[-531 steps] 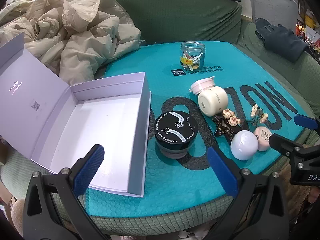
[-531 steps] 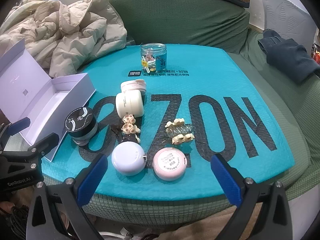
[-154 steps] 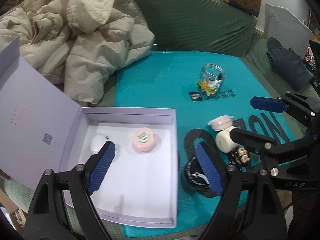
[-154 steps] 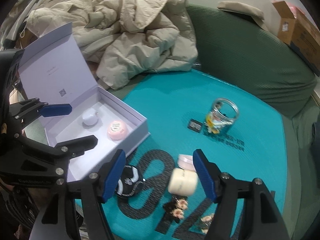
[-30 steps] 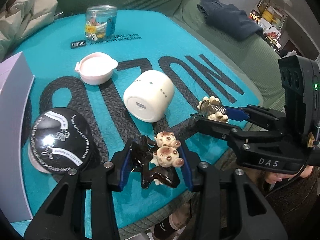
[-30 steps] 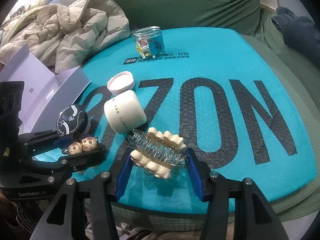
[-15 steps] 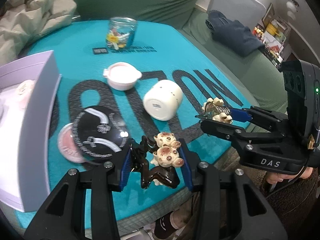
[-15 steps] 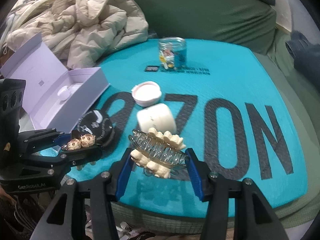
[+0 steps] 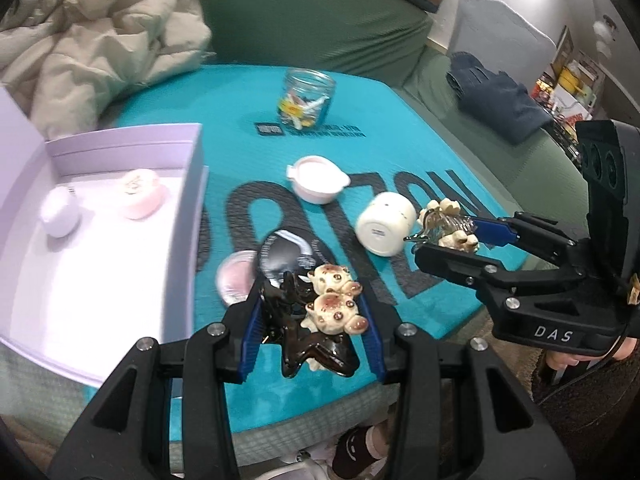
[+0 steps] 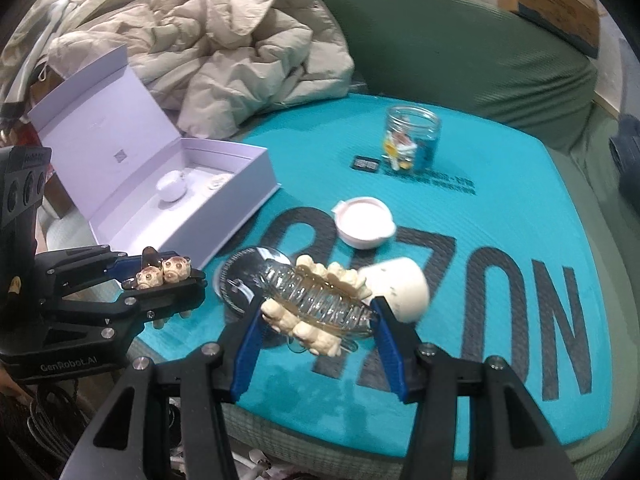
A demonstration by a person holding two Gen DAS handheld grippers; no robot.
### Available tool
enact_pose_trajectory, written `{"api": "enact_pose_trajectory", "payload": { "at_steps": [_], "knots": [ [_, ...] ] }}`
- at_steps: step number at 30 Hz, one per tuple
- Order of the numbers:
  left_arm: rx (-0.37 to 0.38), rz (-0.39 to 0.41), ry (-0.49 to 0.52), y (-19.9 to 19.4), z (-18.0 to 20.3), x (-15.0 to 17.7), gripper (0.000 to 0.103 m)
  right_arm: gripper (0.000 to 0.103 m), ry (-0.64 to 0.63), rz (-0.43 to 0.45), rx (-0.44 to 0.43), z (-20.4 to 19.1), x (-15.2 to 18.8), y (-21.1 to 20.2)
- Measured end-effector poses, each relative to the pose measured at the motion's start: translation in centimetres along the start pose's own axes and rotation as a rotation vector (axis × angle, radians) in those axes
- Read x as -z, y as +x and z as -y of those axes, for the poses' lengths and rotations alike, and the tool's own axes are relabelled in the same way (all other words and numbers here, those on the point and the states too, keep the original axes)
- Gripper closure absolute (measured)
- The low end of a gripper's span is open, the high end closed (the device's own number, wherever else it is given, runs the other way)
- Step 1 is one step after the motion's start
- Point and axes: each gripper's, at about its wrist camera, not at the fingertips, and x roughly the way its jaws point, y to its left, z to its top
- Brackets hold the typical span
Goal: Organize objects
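- We see the left tool [image 9: 312,316] clamped on a glossy dark-brown hair claw topped with two cream bear figures [image 9: 320,320], held clear above the bubbled teal mat [image 9: 240,152].
- The right tool [image 10: 316,312] grips a clear ribbed hair claw edged with cream figures [image 10: 316,300], also off the mat.
- The open lilac cardboard box [image 9: 120,240], smooth inside, holds a rounded white case [image 9: 60,216] and a round pink case [image 9: 142,194].
- A cream cylindrical jar [image 9: 384,226] lies on its side on the mat, near a shallow pink lid [image 9: 318,184].

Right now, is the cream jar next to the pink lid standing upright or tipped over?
Tipped over. The cream jar lies on its side on the teal mat, its flat labelled base facing the left wrist camera, near the pink lid.
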Motion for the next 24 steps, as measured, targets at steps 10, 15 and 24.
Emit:
{"api": "enact_pose_trajectory", "payload": {
  "at_steps": [10, 15, 24],
  "knots": [
    [-0.066, 0.024, -0.044, -2.3, -2.7, 0.5, 0.062, 0.049, -0.069, 0.002, -0.052, -3.5, -1.7, 0.9],
    [-0.091, 0.036, -0.062, -3.4, -3.6, 0.6, 0.062, 0.049, -0.097, -0.001, -0.075, -5.0, -2.2, 1.3],
    [-0.140, 0.041, -0.091, -5.0, -5.5, 1.0, 0.062, 0.049, -0.157, -0.001, -0.131, -7.6, -3.1, 2.0]
  ]
}}
